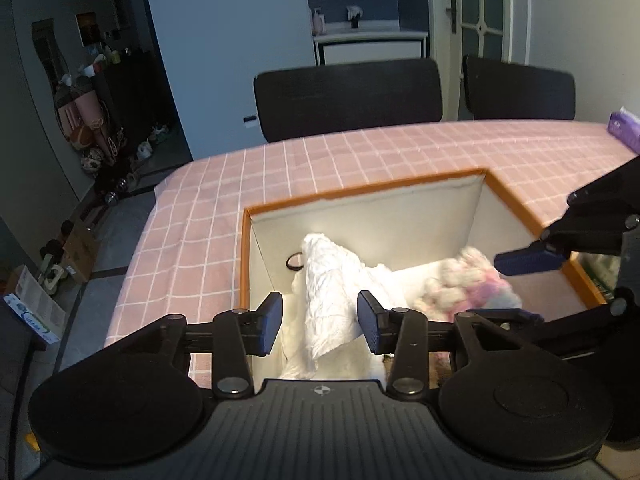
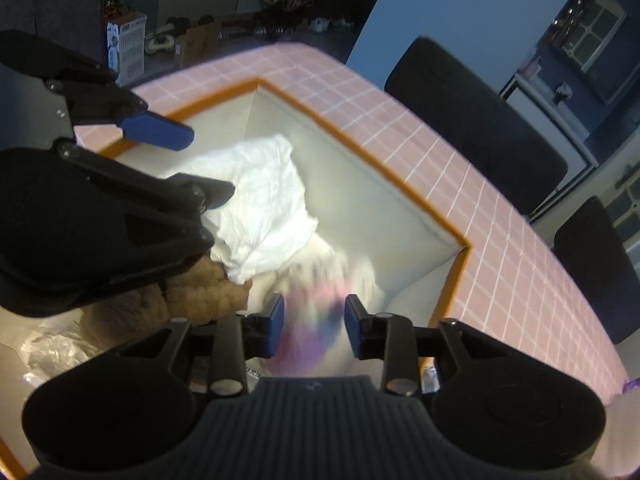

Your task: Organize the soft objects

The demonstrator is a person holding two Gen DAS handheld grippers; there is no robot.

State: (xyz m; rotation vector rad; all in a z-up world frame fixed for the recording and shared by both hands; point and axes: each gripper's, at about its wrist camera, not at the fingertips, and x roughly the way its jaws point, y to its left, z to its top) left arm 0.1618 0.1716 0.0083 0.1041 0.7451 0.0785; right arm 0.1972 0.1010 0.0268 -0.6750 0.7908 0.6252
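Note:
An orange-rimmed storage box with white inner walls stands on the pink checked tablecloth. Inside lie a crumpled white cloth, a fluffy pink, white and purple soft toy and a brown plush. My left gripper is open over the box, its blue pads either side of the white cloth without touching it. My right gripper is open just above the blurred pink and purple toy. Each gripper shows in the other's view, the right one at the box's right side.
Two black chairs stand behind the table. A purple packet lies at the table's far right. Crinkled clear plastic lies by the brown plush. Boxes and shoes clutter the floor to the left.

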